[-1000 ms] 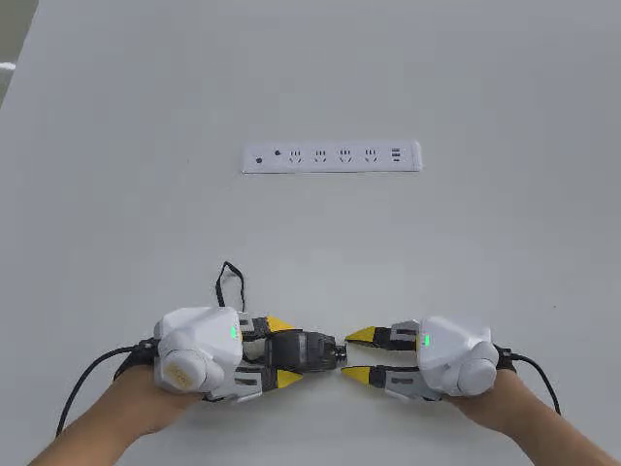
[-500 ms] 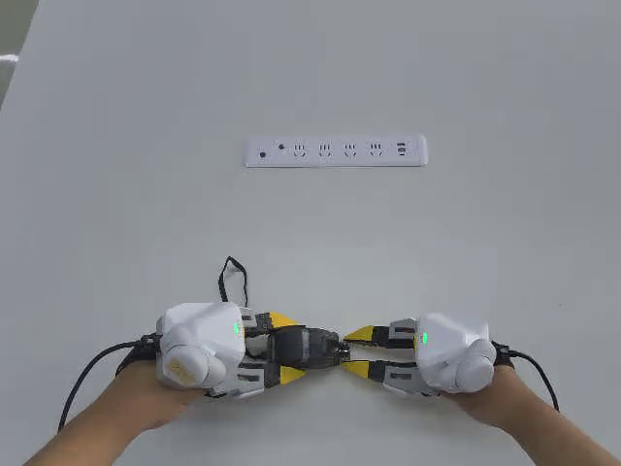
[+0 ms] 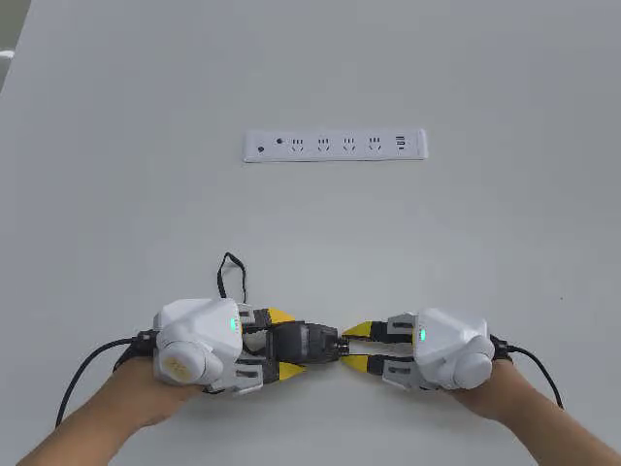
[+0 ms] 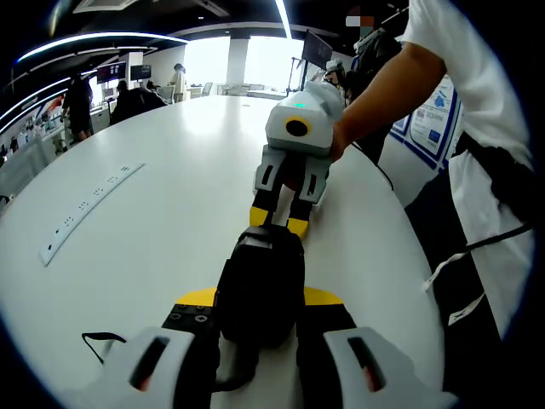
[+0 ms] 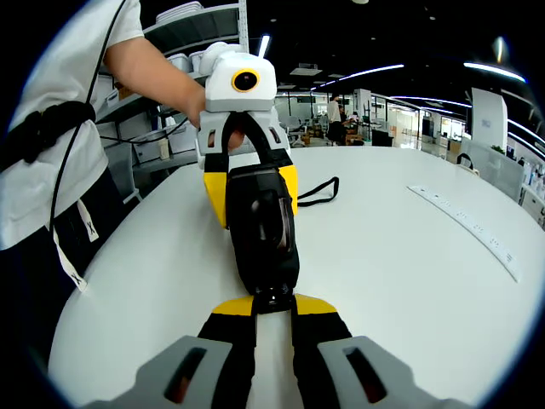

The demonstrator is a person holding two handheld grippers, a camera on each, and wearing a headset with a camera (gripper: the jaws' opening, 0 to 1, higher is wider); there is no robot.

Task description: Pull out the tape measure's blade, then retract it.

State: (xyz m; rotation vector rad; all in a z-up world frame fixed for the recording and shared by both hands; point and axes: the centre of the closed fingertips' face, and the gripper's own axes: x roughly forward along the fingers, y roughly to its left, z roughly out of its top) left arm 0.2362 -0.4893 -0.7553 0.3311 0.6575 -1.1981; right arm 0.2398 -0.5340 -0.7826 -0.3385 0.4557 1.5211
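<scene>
A black tape measure [image 3: 303, 344] lies on its side on the white table [image 3: 310, 243], its blade wound in. My left gripper [image 3: 282, 342] is shut on its case from the left, and the case [image 4: 260, 281] fills the space between the jaws. A black wrist strap [image 3: 229, 275] trails behind it. My right gripper [image 3: 355, 347] comes in from the right, facing the left one. Its yellow fingertips [image 5: 234, 305] sit tight against both sides of the blade's end hook [image 5: 272, 297] at the case's nose [image 3: 340, 346]. From the left gripper view the right gripper [image 4: 278, 220] meets the nose head-on.
A white power strip [image 3: 335, 146] lies across the table further away; it also runs along the right side [image 5: 464, 220]. A person's white shirt and arm [image 4: 443, 94] are close on the right. People and desks stand far behind.
The right gripper has slid left to the tape measure's nose and its jaws have narrowed around the end hook. The left gripper keeps its hold on the case.
</scene>
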